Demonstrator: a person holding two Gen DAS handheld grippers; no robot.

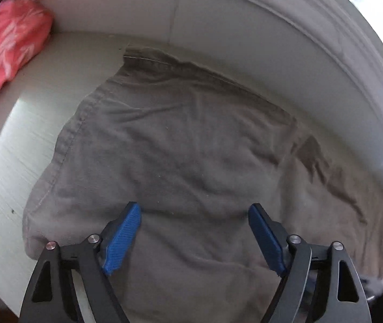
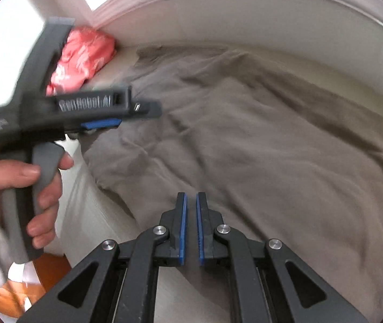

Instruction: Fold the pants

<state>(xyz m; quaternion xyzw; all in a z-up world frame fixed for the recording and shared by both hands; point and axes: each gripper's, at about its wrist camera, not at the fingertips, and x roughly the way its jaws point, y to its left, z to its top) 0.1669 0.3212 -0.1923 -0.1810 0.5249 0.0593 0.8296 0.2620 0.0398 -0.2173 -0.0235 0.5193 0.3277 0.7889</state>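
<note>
Grey-brown pants (image 1: 180, 145) lie spread and creased on a pale surface (image 1: 11, 145), both grippers above them.

The left gripper (image 1: 194, 215) hangs over the cloth with its blue pads wide apart and nothing between them. The right gripper (image 2: 190, 202) has its jaws drawn nearly together, empty. A hand (image 2: 21, 188) grips the left tool's handle. A pink patterned bundle (image 1: 8, 51) sits by the wall, apart from the pants.

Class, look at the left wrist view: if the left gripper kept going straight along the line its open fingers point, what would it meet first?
Most likely the grey-brown pants, which fill the view ahead of the left gripper and between its open fingers. Nothing appears to lie in between, though depth is hard to judge.
</note>
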